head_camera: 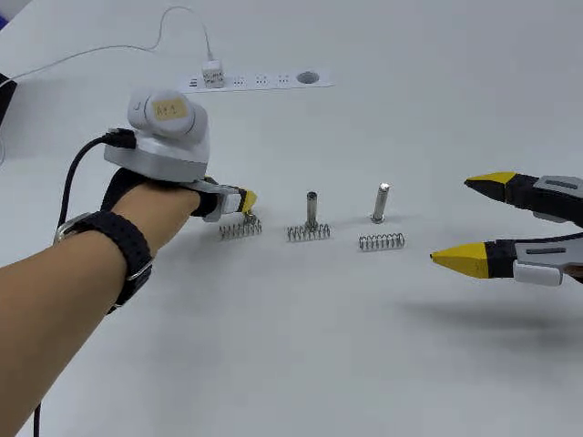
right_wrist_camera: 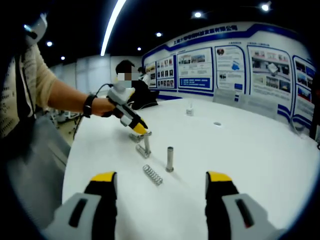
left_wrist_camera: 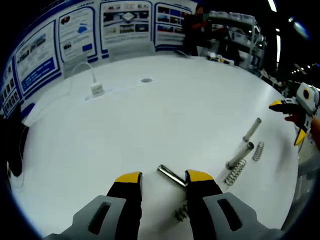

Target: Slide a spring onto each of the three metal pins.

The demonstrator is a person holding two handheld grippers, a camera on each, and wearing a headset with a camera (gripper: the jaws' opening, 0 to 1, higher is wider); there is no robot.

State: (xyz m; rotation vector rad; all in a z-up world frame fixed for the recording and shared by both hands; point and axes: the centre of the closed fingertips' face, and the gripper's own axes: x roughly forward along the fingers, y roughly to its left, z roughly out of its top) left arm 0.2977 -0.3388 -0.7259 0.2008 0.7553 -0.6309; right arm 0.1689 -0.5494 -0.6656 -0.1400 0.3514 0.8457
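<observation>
Three metal pins stand in a row on the white table: the middle pin (head_camera: 311, 209), the right pin (head_camera: 381, 202), and a left pin (left_wrist_camera: 171, 175) that sits between the fingertips of my left gripper (left_wrist_camera: 164, 176), close to its right finger. The left gripper (head_camera: 246, 202) is open and low over the table. One spring lies in front of each pin: left spring (head_camera: 240, 228), middle spring (head_camera: 308, 233), right spring (head_camera: 381, 241). My right gripper (head_camera: 465, 221) hovers open to the right of the row and holds nothing; from it I see the right pin (right_wrist_camera: 170, 159) and right spring (right_wrist_camera: 152, 174).
A white power strip (head_camera: 260, 80) with a plugged-in adapter and cable lies at the far side of the table. A black cable trails from the left gripper along the person's forearm. Poster boards stand behind the table (left_wrist_camera: 150, 115).
</observation>
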